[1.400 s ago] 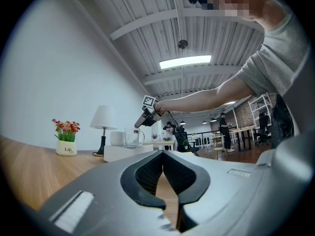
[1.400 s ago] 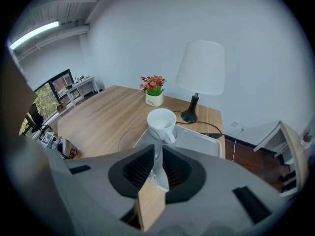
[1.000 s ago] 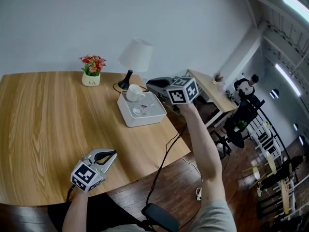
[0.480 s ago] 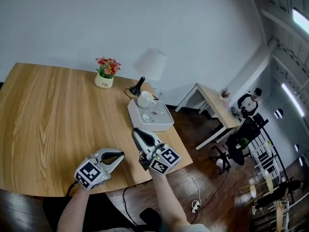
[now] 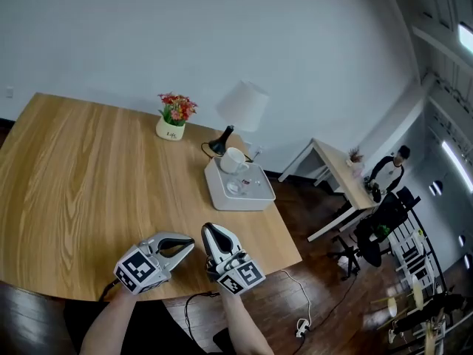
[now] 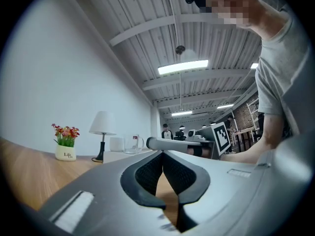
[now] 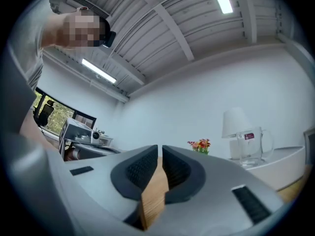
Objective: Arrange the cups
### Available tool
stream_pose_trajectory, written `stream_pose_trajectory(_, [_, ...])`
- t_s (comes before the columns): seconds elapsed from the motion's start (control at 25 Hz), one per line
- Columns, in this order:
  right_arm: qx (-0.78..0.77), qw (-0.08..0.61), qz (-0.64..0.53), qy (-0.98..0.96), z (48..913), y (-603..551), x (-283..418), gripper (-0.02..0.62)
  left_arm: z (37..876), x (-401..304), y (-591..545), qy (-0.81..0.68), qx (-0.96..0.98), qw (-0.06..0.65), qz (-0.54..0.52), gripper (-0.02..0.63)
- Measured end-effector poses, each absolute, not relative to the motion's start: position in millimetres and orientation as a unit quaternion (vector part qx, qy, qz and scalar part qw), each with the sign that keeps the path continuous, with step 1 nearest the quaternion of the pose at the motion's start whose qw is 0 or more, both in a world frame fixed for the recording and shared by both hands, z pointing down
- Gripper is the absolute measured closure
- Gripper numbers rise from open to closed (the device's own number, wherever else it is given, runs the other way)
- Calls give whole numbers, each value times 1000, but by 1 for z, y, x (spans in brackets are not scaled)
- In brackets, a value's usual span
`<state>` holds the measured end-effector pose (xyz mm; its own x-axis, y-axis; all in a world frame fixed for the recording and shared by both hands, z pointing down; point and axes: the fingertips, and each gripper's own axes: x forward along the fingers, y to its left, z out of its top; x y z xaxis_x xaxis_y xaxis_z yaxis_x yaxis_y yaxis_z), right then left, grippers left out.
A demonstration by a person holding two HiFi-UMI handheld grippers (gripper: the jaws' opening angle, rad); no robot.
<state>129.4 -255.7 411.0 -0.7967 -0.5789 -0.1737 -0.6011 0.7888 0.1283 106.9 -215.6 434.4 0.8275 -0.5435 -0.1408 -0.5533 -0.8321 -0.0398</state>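
As I read it, the arranging is done or nearly so. The white mug [image 5: 232, 160] and the glass mug [image 7: 250, 144] both stand on the white tray [image 5: 260, 195], close together, with the white mug on the tray's far side. I see no other cup off the tray on the tabletop [image 5: 89, 168]. At most, a small nudge of either cup within the tray may be left.

Both my hands are parked well apart from the tray, on the side nearest me. The left gripper [image 5: 188, 245] and the right gripper [image 5: 210, 231] lie low over the wood, just beside each other and roughly level, noses aimed toward the tray. Both pairs of jaws are together with nothing between them.
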Motion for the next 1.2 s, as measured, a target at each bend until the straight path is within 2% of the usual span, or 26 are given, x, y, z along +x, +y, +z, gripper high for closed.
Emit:
stream_pose_trajectory(0.24, [-303, 65, 64, 949, 425, -261, 130, 569, 435, 105, -216, 288, -955, 40, 61, 595])
stream_pose_trajectory(0.4, [-319, 91, 42, 943, 419, -268, 130, 568, 434, 104, -215, 290, -954, 41, 59, 595])
stream_pose_trajectory(0.72, [-317, 95, 90, 940, 412, -239, 139, 569, 432, 106, -214, 286, -956, 37, 56, 595])
stream_pose_trajectory(1.2, [-305, 99, 93, 943, 410, -231, 141, 571, 432, 105, -213, 286, -956, 37, 54, 595])
